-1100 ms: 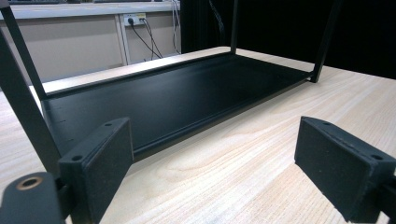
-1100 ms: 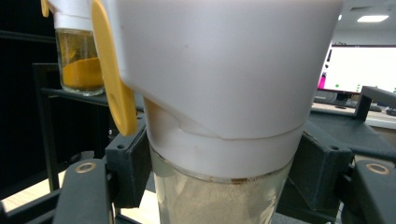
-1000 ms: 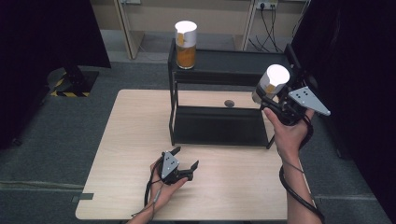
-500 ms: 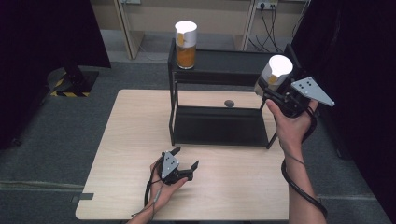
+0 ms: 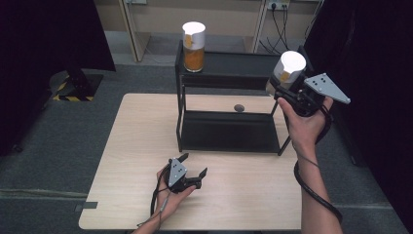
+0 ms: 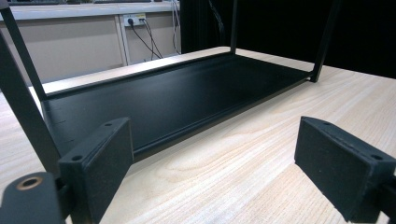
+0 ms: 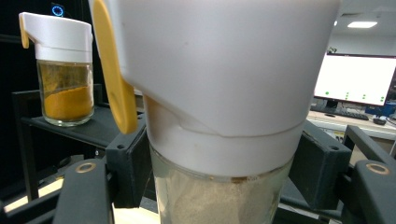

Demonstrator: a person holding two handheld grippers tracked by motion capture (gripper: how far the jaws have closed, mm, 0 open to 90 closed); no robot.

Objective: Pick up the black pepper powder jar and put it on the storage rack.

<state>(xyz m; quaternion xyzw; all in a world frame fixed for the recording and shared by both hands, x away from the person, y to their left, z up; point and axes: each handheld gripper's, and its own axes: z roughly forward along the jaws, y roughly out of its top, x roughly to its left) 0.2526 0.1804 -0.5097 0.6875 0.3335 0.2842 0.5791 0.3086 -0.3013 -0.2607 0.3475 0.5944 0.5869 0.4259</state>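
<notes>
Two jars carry no readable label; right gripper (image 5: 281, 92) clamps the pale-powder jar (image 7: 219, 107); left gripper (image 5: 194, 166) rests open, empty.

A black 2-tier metal rack (image 5: 229, 131) stands at the far side of the light wooden tabletop (image 5: 131, 161). A jar of orange powder (image 5: 193, 40) with a white lid stands upright on the rack's top shelf, at its left end. A small dark spot (image 5: 238, 107) marks the tabletop behind the rack. A lit monitor (image 7: 357, 79) glows in the background.
</notes>
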